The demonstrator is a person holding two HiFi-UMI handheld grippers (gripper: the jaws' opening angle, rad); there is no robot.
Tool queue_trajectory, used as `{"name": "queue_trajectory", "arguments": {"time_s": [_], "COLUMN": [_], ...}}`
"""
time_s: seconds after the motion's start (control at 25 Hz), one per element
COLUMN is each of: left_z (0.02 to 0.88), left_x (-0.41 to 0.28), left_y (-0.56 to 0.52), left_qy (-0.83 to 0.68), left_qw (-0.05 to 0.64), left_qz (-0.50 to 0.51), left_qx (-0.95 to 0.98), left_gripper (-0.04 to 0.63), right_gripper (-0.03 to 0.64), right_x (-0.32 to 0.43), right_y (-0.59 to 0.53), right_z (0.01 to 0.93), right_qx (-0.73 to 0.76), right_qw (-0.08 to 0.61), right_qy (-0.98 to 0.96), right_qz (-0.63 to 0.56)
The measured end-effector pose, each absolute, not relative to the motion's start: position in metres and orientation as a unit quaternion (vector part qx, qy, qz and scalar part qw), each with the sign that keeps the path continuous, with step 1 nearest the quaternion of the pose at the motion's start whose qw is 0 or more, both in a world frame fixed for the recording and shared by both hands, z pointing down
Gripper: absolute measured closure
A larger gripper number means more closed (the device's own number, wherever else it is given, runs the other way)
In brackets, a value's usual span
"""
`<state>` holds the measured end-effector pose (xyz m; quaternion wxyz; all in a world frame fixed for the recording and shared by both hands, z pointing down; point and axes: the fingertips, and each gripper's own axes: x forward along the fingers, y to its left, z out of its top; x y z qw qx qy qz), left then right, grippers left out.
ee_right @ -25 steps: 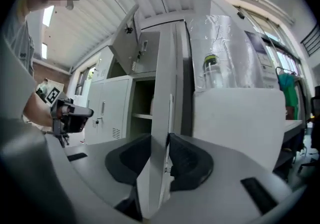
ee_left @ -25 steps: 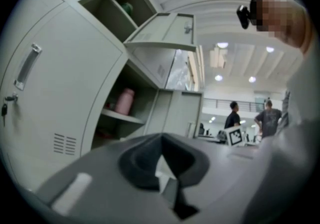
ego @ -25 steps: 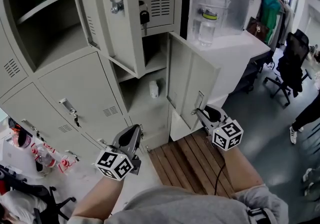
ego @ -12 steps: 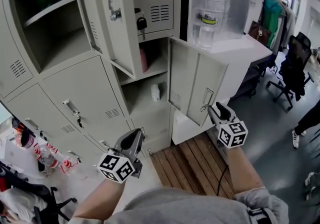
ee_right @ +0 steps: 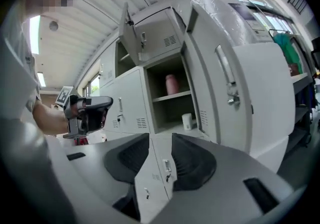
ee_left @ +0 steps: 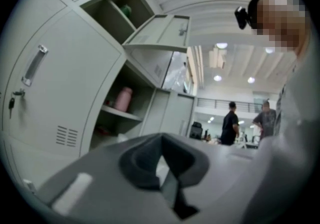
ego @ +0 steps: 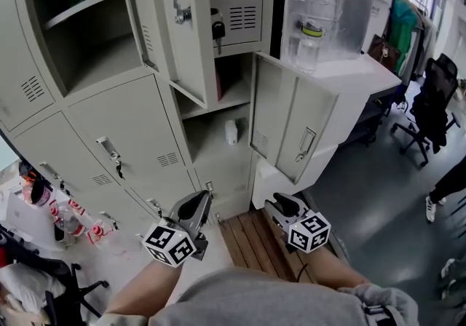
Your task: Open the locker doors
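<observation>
**Shut doors on the left, both grippers empty**

Grey steel lockers fill the far wall. In the left column, the door below the open top compartment is shut. Its latch handle sits toward the door's left edge, with what looks like a key hanging under it. More low doors below it are shut too.

My left gripper hangs near me, low in front of the bottom row. Its jaw tips are together with nothing between them.

Right of it the middle column stands open, with a pink bottle on a shelf and a white cup beneath.

My right gripper is near, just right of the left one. Its jaws have just been opening and stand apart with nothing between them. Farther right an open door swings out in front of a white table.

I judge these doors to be thin sheet steel: light, stiff and free on their hinges, but slick with paint. The handle is the only real purchase, being small, hard metal. I would pinch it squarely and pull along the door's arc, keeping clear of the key.
</observation>
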<state>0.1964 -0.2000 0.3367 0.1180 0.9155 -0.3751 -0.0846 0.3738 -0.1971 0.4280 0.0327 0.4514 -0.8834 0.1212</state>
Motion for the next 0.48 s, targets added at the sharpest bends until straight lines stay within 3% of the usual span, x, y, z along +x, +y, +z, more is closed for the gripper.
{"name": "queue_trajectory", "arguments": {"time_s": [0.48], "left_z": [0.377], "left_x": [0.116], "left_y": [-0.173], "left_qy": [-0.454], "left_qw": [0.126], "left_qz": [-0.052], "left_qx": [0.881], "left_gripper": [0.594], "right_gripper": [0.489], "right_x": [0.308], "right_y": [-0.198], "right_z": [0.447], "right_qx": [0.388], "right_qw": [0.029], "right_qy": [-0.91], "right_qz": [0.144]}}
